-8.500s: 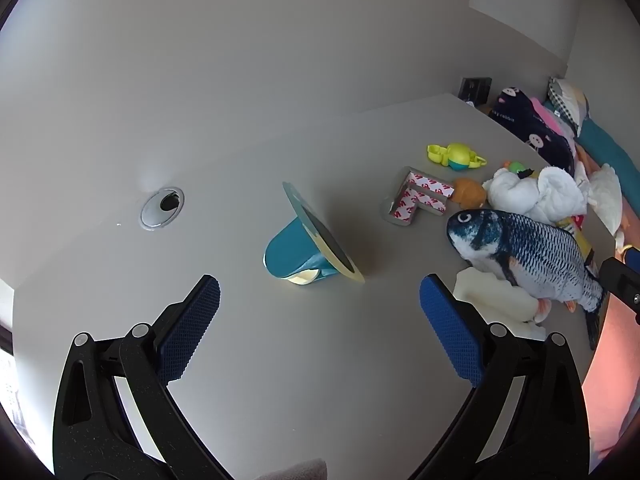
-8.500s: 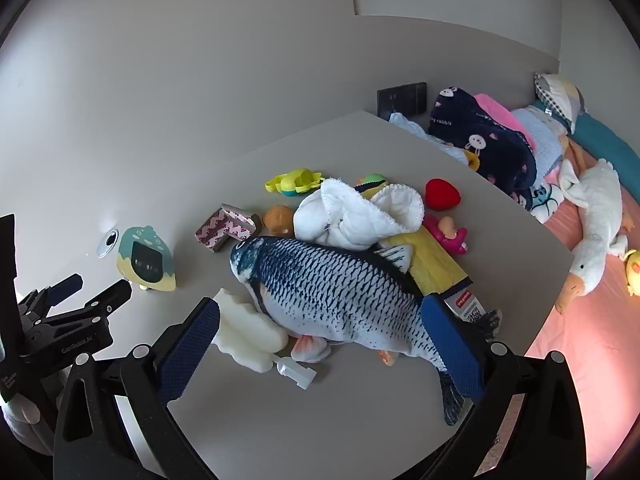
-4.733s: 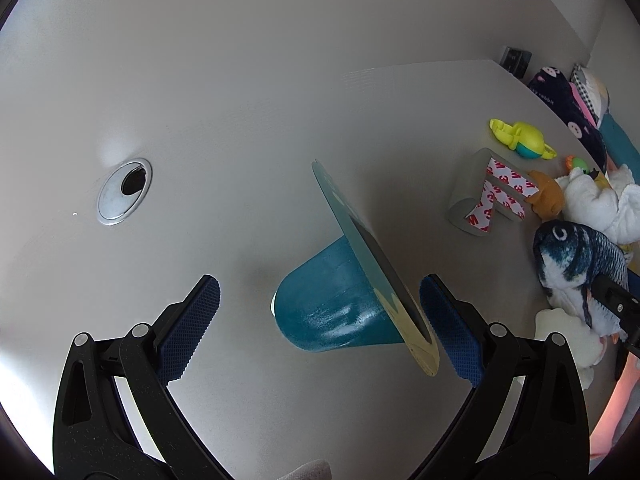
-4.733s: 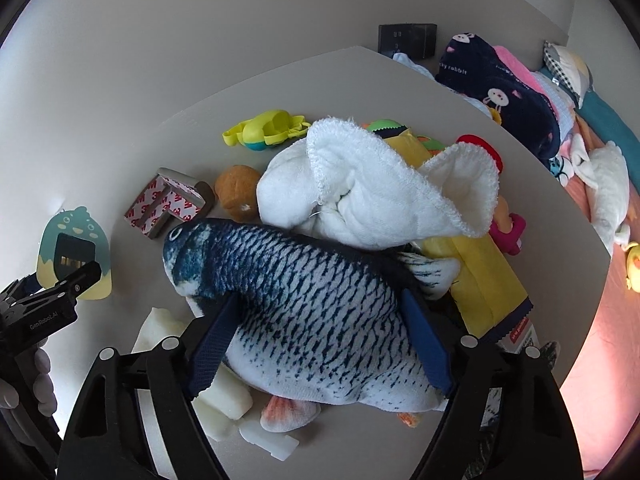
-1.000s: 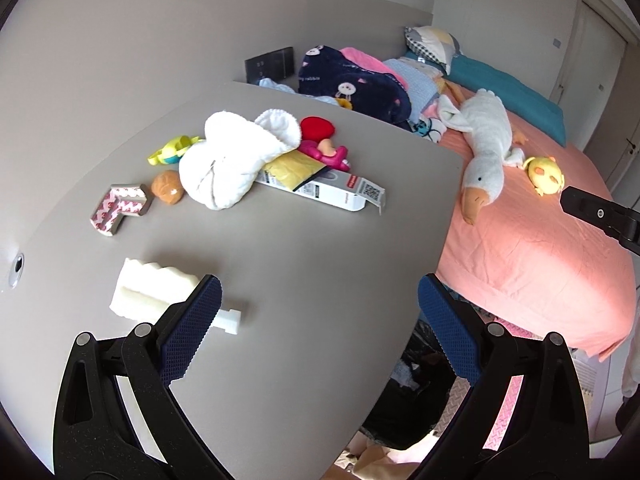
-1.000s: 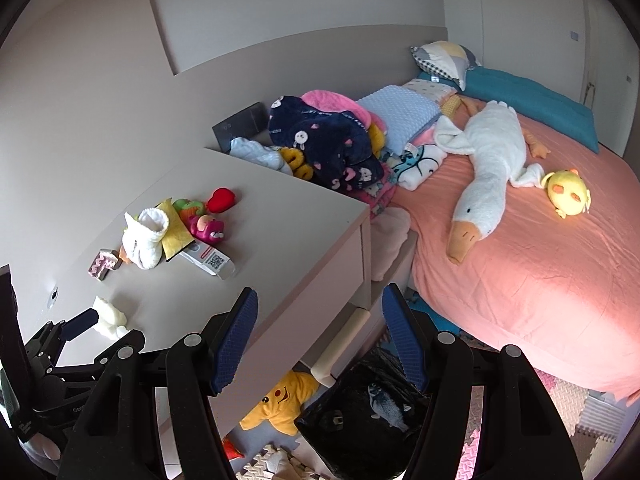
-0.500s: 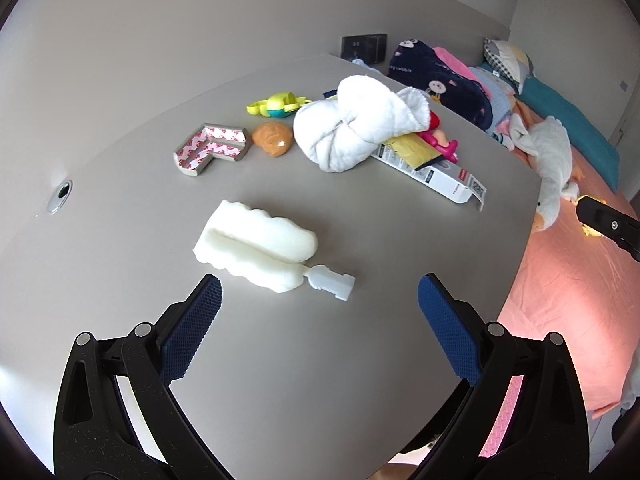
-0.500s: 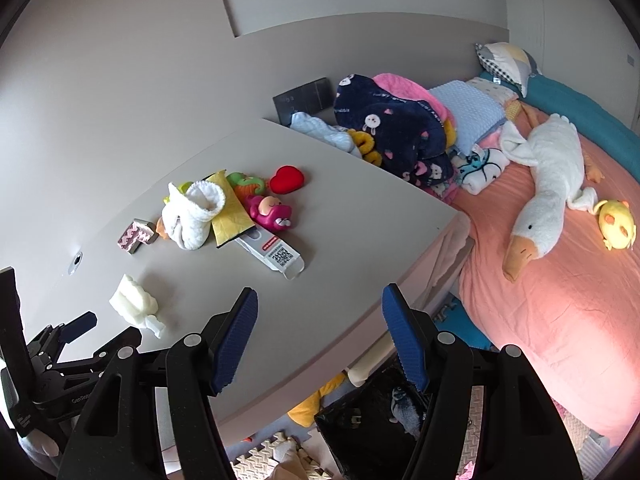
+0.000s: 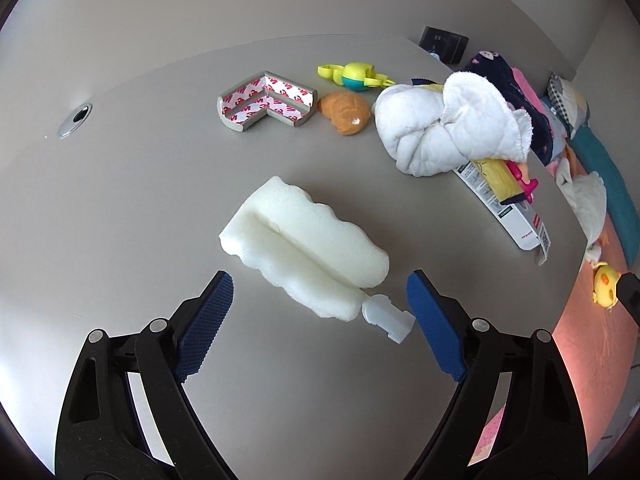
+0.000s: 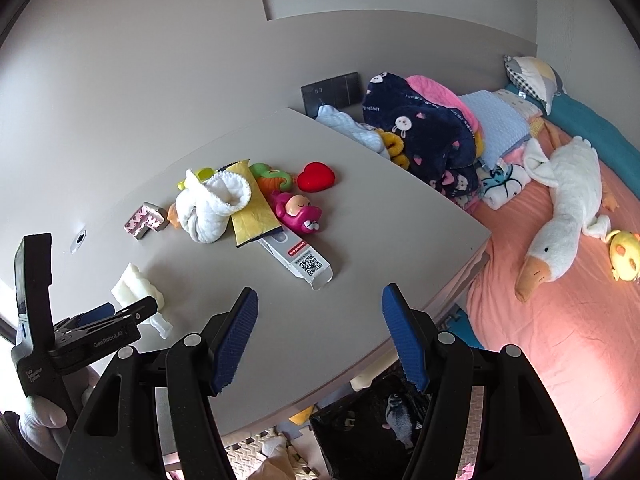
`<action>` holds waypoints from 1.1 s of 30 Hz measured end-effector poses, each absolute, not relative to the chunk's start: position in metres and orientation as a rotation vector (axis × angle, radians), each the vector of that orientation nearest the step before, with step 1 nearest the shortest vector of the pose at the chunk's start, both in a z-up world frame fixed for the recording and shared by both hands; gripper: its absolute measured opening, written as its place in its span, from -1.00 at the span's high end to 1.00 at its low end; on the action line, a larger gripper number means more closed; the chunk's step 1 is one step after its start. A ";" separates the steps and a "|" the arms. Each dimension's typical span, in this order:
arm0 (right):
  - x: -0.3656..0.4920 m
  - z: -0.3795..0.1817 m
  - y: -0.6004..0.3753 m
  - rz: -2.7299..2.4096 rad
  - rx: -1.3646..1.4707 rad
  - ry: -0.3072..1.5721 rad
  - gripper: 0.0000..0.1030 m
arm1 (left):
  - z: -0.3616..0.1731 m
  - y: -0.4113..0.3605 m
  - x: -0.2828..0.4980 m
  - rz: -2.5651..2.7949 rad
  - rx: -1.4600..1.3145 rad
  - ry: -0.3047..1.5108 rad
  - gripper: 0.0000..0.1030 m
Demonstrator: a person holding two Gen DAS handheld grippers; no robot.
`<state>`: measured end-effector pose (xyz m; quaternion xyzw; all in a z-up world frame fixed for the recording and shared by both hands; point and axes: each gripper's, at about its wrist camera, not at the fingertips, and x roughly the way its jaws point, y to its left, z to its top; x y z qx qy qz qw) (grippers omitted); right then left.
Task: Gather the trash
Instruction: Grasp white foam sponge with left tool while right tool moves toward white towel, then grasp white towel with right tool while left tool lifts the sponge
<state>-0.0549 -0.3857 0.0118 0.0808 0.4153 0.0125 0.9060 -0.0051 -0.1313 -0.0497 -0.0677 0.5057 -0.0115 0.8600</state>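
A white foam block with a small white plastic stub at its near end lies on the grey table. My left gripper hangs just above that near end. Its jaws are closing, with the stub and the foam's tip between the blue pads, and no pad presses on them. The right wrist view shows the same foam block under the left gripper. My right gripper is open and empty above the table's front edge. Below it a black trash bag holds a plush fish.
Behind the foam lie a grey corner guard, an orange toy, a yellow-green toy, a white towel and a flat box. A pink toy and red heart lie nearby. A pink bed with a goose plush is right.
The left gripper has come down close over the foam block and its jaws have narrowed. The right gripper has swung toward the table, its opening unchanged.
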 end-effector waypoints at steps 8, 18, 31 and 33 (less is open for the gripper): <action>-0.047 0.012 -0.384 0.023 0.164 0.857 -0.28 | -0.060 -0.124 0.008 -0.001 -0.191 1.080 -0.48; -0.028 0.014 -0.367 0.032 0.169 0.852 -0.27 | -0.062 -0.118 0.027 -0.041 -0.108 1.074 0.04; 0.007 0.011 -0.325 0.077 0.189 0.862 -0.27 | -0.050 -0.091 0.034 -0.143 -0.041 1.040 0.39; 0.015 0.010 -0.318 0.084 0.190 0.867 -0.28 | -0.046 -0.086 0.036 -0.139 -0.031 1.031 0.39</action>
